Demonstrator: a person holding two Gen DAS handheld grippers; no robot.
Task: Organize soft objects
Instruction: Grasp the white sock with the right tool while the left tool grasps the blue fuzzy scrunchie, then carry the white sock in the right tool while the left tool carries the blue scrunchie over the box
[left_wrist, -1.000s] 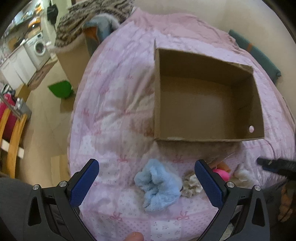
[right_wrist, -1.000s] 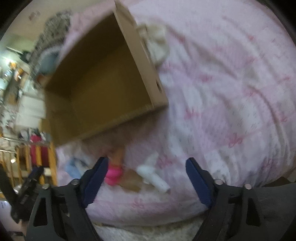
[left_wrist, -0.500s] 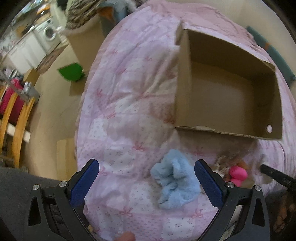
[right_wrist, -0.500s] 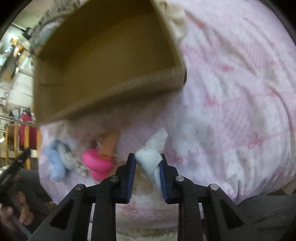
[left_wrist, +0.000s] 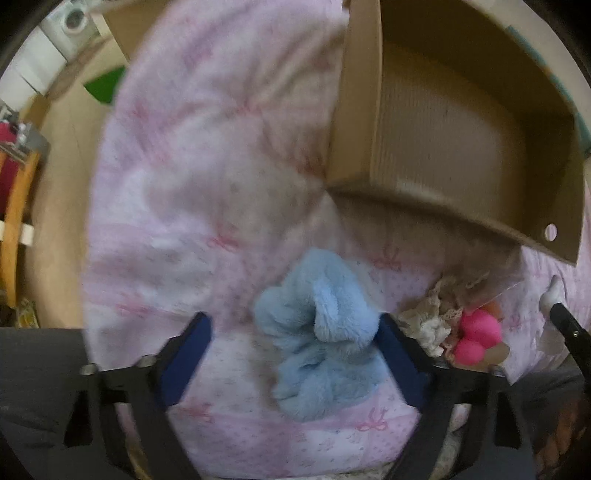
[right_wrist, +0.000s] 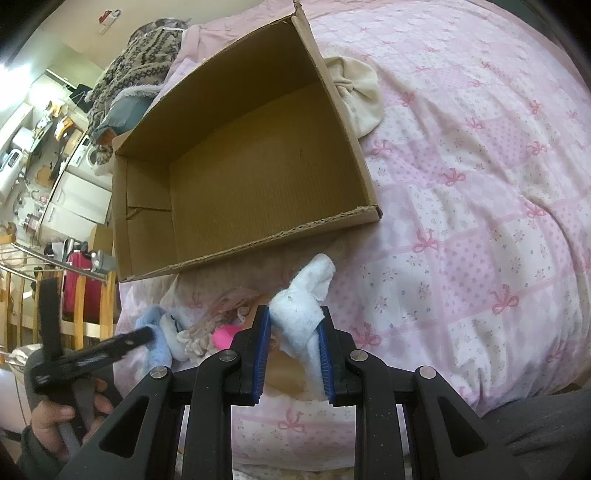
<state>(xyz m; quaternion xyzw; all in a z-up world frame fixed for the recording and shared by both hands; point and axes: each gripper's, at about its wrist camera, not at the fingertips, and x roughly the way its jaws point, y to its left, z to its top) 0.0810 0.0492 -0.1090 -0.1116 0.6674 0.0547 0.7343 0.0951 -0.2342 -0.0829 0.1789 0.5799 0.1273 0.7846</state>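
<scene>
R gripper (right_wrist: 293, 332): blue-padded fingers (right_wrist: 261, 347) clamped on white fluffy sock (right_wrist: 304, 304), sock end poking up past the tips, just in front of cardboard box (right_wrist: 236, 254) near wall. L gripper (left_wrist: 293, 334): fingers (left_wrist: 186, 354) wide apart, straddling light-blue fuzzy scrunchie (left_wrist: 321, 339); R-side pad touching or nearly touching its fluff, L-side pad well clear. View blurred, can't tell if scrunchie lifted; looks to lie on pink bow-print quilt (left_wrist: 192, 206) of the bed.

Beside scrunchie, toward R side in L wrist view: beige lace scrunchie (left_wrist: 430, 321), then pink round soft toy (left_wrist: 478, 334), both on quilt below box's near corner. Same cluster in R wrist view, left of clamped sock: blue, beige, pink in a row, w/ crinkly clear wrap near them.

Box open-topped, nothing visible inside, sitting on quilt. Cream cloth bundle (right_wrist: 356, 94) against box's far-R outer wall. Patterned knit throw (right_wrist: 142, 61) piled beyond box at bed's head end. Kitchen area w/ washing machine (left_wrist: 72, 20) in background.
</scene>
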